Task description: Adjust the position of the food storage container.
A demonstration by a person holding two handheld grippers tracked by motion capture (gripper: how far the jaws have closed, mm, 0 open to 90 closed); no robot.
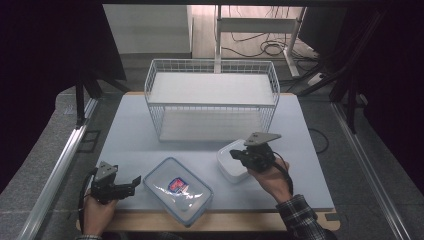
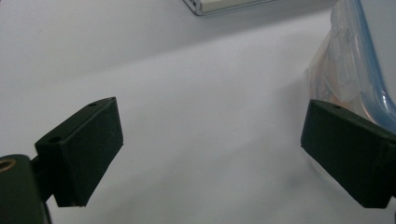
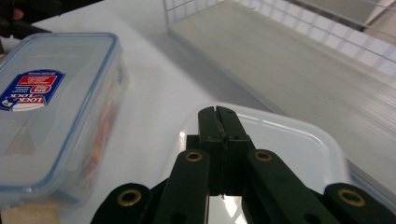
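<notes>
**Two lidded boxes before a wire basket, one gripper wide, one closed**

Nearest to the camera, at the front left of the table (image 1: 130, 135), a hand holds the left gripper (image 1: 131, 184); its two black jaws stand wide apart with nothing between them, and they point toward the clear food container (image 1: 177, 190) just beside them; in the left gripper view one pad (image 2: 86, 144) is over bare table and the other is close to the container's clear wall. This container has a blue-rimmed lid with a red and blue label, and it lies at an angle near the front edge; to its right, a little apart, sits a smaller white lidded box (image 1: 230, 162); above this box is the right gripper (image 1: 236, 155), held by a hand in a checked sleeve; in the right gripper view its jaws are pressed together on nothing, over the white lid (image 3: 299, 140). Behind both boxes, in the middle of the table, stands a white wire basket (image 1: 212, 97) with a white shelf inside.
</notes>
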